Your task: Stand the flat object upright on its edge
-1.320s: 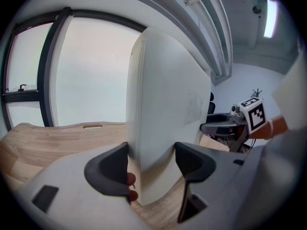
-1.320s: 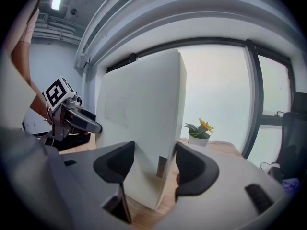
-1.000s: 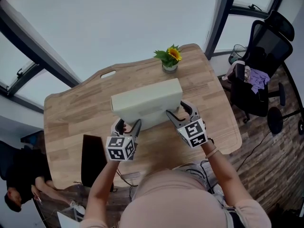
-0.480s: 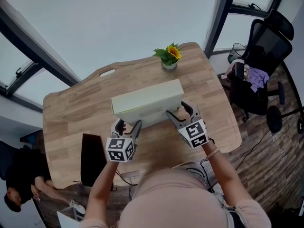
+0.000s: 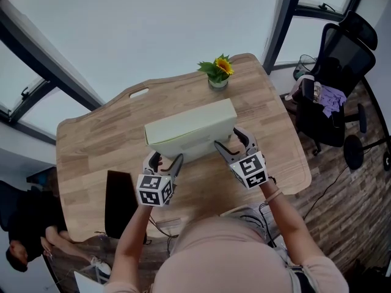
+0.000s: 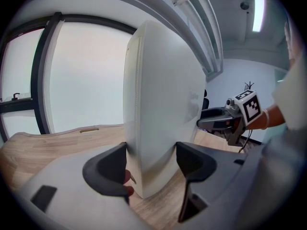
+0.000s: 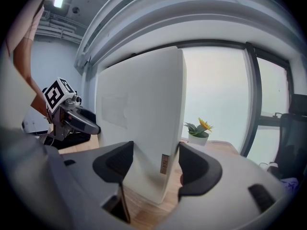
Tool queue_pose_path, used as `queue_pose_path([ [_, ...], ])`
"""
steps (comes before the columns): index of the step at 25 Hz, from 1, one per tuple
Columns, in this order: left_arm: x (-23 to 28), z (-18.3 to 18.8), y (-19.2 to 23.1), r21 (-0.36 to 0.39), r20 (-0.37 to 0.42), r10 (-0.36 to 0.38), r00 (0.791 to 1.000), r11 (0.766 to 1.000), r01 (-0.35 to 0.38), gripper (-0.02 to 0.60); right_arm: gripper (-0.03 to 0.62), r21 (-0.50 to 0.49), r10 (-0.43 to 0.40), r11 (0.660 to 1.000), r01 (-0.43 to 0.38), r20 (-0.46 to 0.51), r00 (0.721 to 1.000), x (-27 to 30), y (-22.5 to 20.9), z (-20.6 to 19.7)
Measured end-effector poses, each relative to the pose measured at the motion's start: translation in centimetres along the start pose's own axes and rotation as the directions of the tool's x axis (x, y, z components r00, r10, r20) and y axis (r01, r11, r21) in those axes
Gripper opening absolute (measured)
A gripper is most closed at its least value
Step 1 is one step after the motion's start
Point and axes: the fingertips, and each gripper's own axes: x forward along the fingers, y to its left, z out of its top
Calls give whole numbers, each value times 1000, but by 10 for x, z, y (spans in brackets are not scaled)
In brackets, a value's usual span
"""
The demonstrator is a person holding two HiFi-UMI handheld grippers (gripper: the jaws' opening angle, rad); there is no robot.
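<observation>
Barely anything has moved over the last second, save one thing: the right gripper's [image 7: 154, 161] jaws have just been opening a touch, with the pale flat pad [image 5: 189, 130] between them. Even so, they appear to rest against both faces of the pad's end, so the hold looks lighter rather than let go. The left gripper [image 6: 151, 159] is clamped on the opposite end, one jaw on each face. The pad stands upright on its long edge near the middle of the wooden table [image 5: 91, 157], a little in front of the potted sunflower [image 5: 218, 75], in the same spot as before. By this reading the standing-up is done and the person is testing its balance. Full release of both ends remains, and the pad could topple once unsupported.
</observation>
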Motion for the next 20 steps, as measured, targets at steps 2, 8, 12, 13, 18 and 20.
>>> queue_pose_path([
  [2, 1, 0, 0, 0, -3, 3, 1000, 1000, -3, 299, 285, 2, -5, 1000, 5, 3, 1000, 1, -2, 0],
  [8, -1, 0, 0, 1, -10, 7, 1000, 1000, -7, 299, 287, 14, -17, 1000, 17, 5, 1000, 0, 0, 0],
  [12, -3, 1, 0, -2, -10, 6, 1000, 1000, -6, 301, 310, 21, -10, 1000, 10, 5, 1000, 1, 3, 0],
  [13, -3, 2, 0, -4, -7, 8, 1000, 1000, -8, 302, 311, 24, -12, 1000, 12, 5, 1000, 1, 3, 0],
  [18, -9, 9, 0, 2, 16, 26, 1000, 1000, -26, 302, 311, 34, -20, 999, 20, 6, 1000, 0, 2, -1],
  [20, -11, 9, -1, 1, 19, 28, 999, 1000, -28, 302, 313, 31, -26, 999, 25, 6, 1000, -1, 3, 0],
])
